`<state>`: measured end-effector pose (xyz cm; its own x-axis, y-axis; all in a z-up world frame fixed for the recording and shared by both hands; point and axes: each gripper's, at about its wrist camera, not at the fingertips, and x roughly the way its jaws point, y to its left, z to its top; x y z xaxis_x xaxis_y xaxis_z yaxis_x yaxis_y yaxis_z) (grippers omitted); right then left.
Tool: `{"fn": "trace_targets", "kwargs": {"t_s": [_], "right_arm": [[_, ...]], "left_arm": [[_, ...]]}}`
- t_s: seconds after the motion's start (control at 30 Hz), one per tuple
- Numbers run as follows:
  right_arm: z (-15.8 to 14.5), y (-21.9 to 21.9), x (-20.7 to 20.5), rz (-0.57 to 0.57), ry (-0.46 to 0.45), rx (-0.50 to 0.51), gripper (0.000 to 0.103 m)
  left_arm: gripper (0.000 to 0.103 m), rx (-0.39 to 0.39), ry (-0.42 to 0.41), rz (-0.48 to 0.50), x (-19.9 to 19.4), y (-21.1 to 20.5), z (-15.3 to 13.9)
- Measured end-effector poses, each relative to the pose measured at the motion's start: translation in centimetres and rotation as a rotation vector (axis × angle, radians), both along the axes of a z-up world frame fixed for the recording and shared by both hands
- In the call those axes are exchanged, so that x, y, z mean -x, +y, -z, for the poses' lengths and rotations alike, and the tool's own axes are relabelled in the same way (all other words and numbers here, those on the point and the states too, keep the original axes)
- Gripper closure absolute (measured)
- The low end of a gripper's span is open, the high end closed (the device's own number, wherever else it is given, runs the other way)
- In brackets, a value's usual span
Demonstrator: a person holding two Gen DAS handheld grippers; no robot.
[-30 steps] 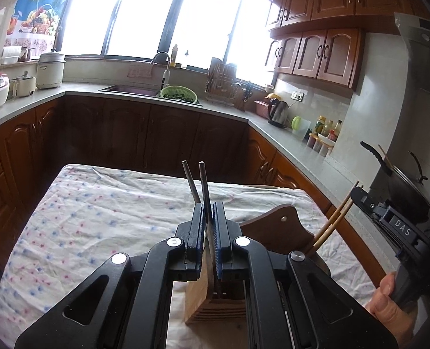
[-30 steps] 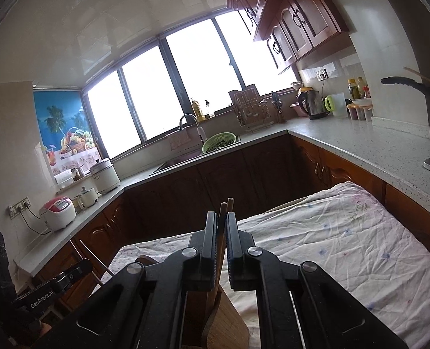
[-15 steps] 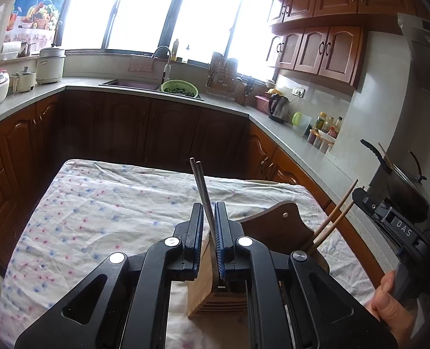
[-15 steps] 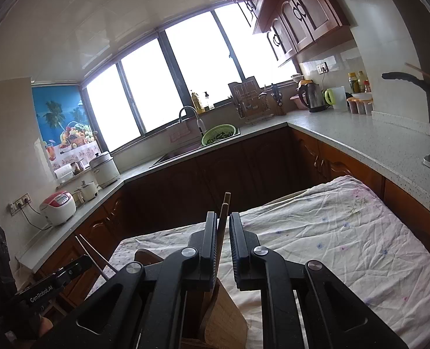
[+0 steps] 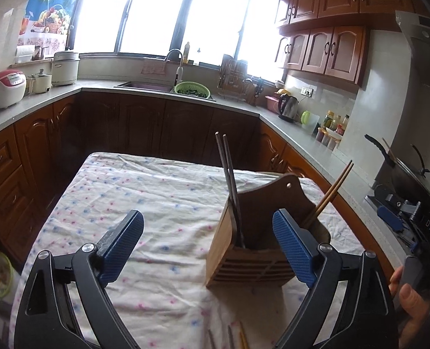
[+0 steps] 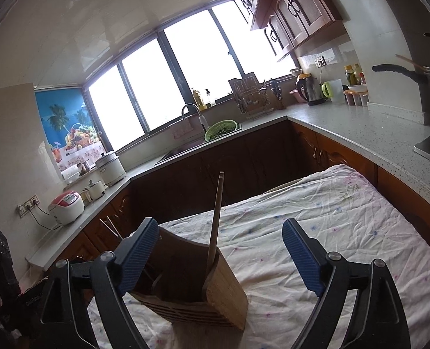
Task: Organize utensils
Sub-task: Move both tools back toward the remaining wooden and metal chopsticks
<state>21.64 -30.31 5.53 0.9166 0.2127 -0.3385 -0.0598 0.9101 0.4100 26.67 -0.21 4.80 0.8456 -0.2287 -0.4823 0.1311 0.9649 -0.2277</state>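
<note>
A wooden utensil holder stands on the flowered tablecloth. A dark pair of chopsticks leans upright in its left slot and a light wooden pair in its right. My left gripper is opening; the dark pair stands free between its wide blue pads. In the right wrist view the holder sits low and left. My right gripper is also opening, and the light pair stands untouched between its jaws.
Loose chopsticks lie on the cloth at the near edge. A person's hand holds the right gripper's handle. Wooden cabinets and a grey counter with a sink, kettle and rice cookers ring the table. A wok sits at right.
Both grippers were shut on their chopstick pairs over the holder. Both have let go and opened wide, and pulled back; the pairs now stand in the holder.
</note>
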Motion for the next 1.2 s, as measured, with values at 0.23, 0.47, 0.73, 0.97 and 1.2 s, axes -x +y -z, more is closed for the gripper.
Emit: {"fn": "trace_targets", "kwargs": {"t_s": [0.23,0.47,0.73,0.97,1.2], "right_arm": [[1.8,0.5,3.9,-0.029,0.078,0.026,0.009],[4.2,0.9,8.1,-0.066,0.158,0.037,0.007],[6.1,1.2,12.2,-0.074,0.201,0.055,0.007],[8.1,1.6,14.0,-0.083,0.246,0.070,0.007],[9.2,2.3,14.9,-0.093,0.269,0.105,0.007]], "left_arm": [[0.010,0.015,0.108,-0.003,4.2,1.2,3.2],[0.010,0.007,0.163,-0.007,8.1,1.4,4.8],[0.010,-0.019,0.195,-0.012,11.2,1.6,6.3],[0.010,-0.038,0.238,-0.021,13.1,1.9,8.2],[0.010,-0.053,0.274,-0.019,14.1,2.0,9.3]]}}
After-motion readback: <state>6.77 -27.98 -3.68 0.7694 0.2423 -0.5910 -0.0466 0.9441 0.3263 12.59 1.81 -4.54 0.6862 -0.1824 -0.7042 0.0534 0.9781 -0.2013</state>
